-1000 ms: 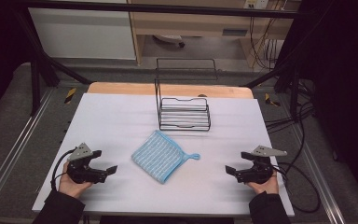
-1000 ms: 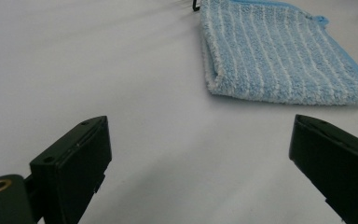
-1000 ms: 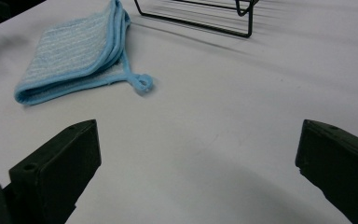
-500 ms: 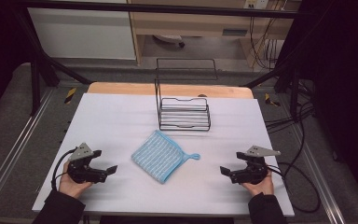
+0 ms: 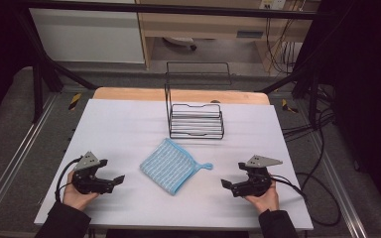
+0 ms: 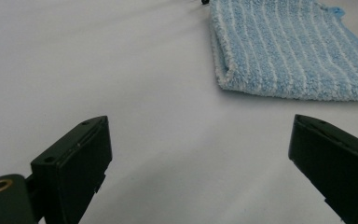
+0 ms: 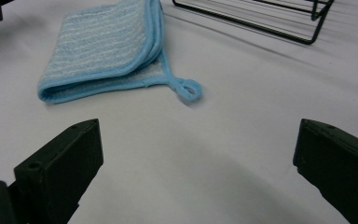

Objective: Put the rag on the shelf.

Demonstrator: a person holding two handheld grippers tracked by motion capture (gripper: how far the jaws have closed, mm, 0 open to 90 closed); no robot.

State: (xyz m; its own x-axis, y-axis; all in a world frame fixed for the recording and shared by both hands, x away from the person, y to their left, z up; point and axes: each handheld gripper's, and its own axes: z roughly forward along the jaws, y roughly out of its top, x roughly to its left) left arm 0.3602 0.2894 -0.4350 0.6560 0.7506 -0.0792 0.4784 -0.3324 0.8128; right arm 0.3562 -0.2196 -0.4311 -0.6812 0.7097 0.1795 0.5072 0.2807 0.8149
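While spread wide, clasping nothing: jaws of left gripper [image 5: 113, 181] and right gripper [image 5: 229, 185].
Folded blue cloth [image 5: 170, 166] flat on white tabletop [image 5: 124, 134] between both, at 6 o'clock from wire rack [image 5: 195, 120].

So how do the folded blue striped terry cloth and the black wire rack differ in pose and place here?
The folded blue striped terry cloth lies flat and soft, turned cornerwise, between the left gripper and the right gripper. The black wire rack stands rigid and square to the table edge, farther back, with a tall wire frame rising at its rear. Both rest on the white table cover, untouched; both grippers are open.
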